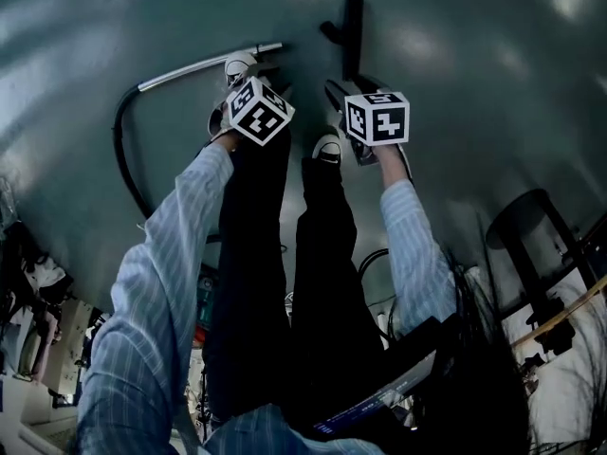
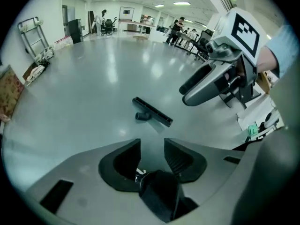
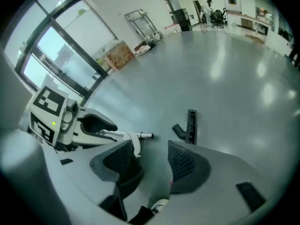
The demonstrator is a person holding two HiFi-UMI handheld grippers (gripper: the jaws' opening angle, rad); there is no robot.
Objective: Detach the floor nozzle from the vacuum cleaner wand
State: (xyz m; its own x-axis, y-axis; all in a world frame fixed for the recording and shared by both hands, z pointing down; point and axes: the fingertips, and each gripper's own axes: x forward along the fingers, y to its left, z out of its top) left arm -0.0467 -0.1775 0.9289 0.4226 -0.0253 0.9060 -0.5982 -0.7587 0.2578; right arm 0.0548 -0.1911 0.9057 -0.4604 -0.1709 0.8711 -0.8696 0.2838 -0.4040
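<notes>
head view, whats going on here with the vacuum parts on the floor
A person stands holding a tool in each hand. The left tool and the right tool are both open and empty, held above the floor. The floor nozzle lies by itself, apart from the wand, which lies nearby with its hose. The nozzle looks already detached.
</notes>
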